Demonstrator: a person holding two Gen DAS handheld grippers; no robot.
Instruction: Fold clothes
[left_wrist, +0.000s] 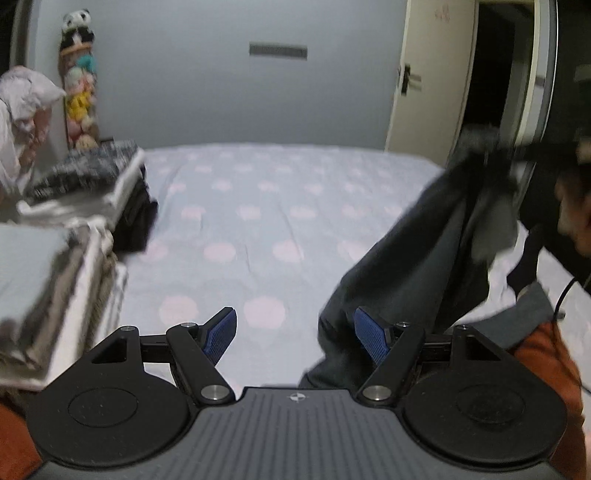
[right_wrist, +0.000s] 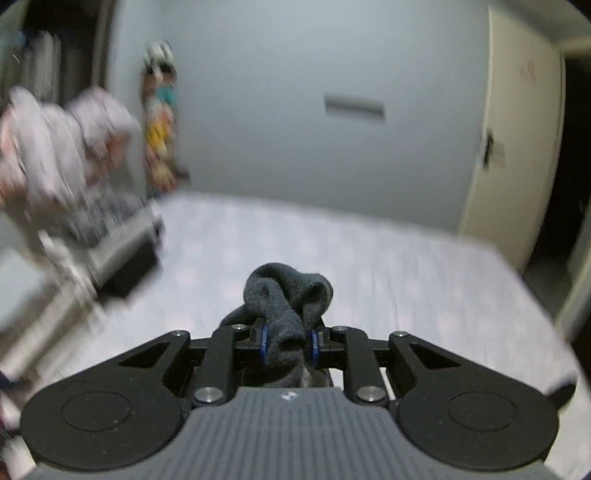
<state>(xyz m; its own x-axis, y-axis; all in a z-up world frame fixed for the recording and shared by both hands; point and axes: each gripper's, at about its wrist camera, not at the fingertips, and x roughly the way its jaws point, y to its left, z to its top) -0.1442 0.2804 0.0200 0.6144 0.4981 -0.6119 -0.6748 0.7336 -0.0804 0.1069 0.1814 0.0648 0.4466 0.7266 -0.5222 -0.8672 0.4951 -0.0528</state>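
A dark grey garment (left_wrist: 417, 258) hangs from the upper right down onto the bed (left_wrist: 258, 206) in the left wrist view; its lower end drapes beside the right blue pad (left_wrist: 371, 338). My left gripper (left_wrist: 295, 334) is open above the dotted sheet, nothing between its pads. In the right wrist view my right gripper (right_wrist: 288, 345) is shut on a bunched fold of the dark grey garment (right_wrist: 286, 295), which bulges above the jaws. The right gripper (left_wrist: 495, 147) shows blurred at the upper right of the left wrist view, holding the garment's top.
Stacks of folded clothes (left_wrist: 62, 280) stand along the bed's left side, with a dark patterned pile (left_wrist: 85, 173) behind. A column of plush toys (left_wrist: 79, 77) hangs by the wall. An open door (left_wrist: 424, 74) is at the right. A person's orange sleeve (left_wrist: 546, 365) is close by.
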